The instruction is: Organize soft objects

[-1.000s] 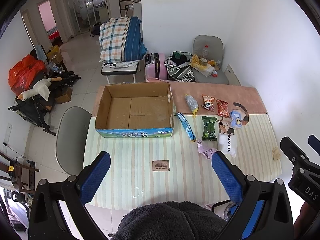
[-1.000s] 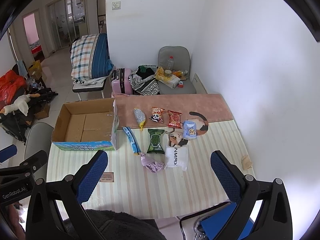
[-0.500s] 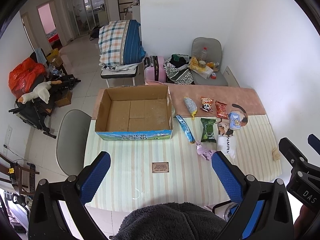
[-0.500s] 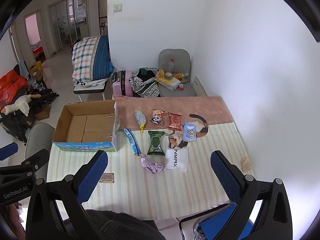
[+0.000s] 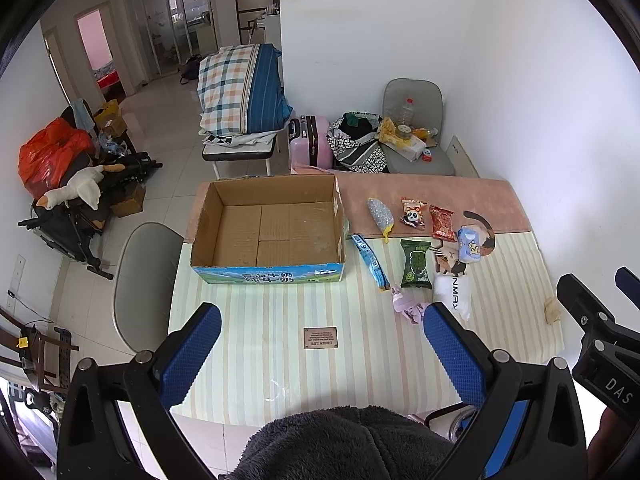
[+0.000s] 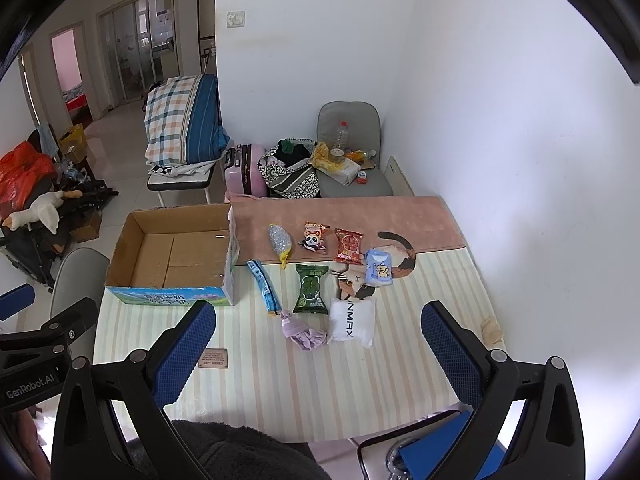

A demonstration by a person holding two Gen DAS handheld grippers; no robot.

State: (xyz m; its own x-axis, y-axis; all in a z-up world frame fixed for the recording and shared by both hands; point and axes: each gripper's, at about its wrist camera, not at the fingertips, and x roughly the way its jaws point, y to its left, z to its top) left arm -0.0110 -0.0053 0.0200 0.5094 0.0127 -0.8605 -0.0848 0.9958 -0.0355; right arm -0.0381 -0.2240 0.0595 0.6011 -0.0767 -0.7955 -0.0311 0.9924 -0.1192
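I hold the left gripper (image 5: pixel 322 354) and right gripper (image 6: pixel 318 350) spread wide, empty, above the table (image 6: pixel 280 380); the green pack (image 6: pixel 309 289) lies lengthwise toward me, right of the box (image 5: pixel 267 232)

Grey padded chair (image 5: pixel 414 96), far right against the white wall, carrying a clear plastic bottle with a red cap (image 5: pixel 406 111) and yellow wrappers. Pink hard-shell suitcase (image 5: pixel 310 142), upright, just left of a black-and-white patterned bag (image 5: pixel 356 148). Folded plaid and blue bedding (image 5: pixel 240 90) stacked on a bench, far centre. White plush goose (image 5: pixel 78 190) lying on dark equipment, far left, below an orange plastic bag (image 5: pixel 50 152). Grey round-backed chair (image 5: pixel 142 280), left of the table.
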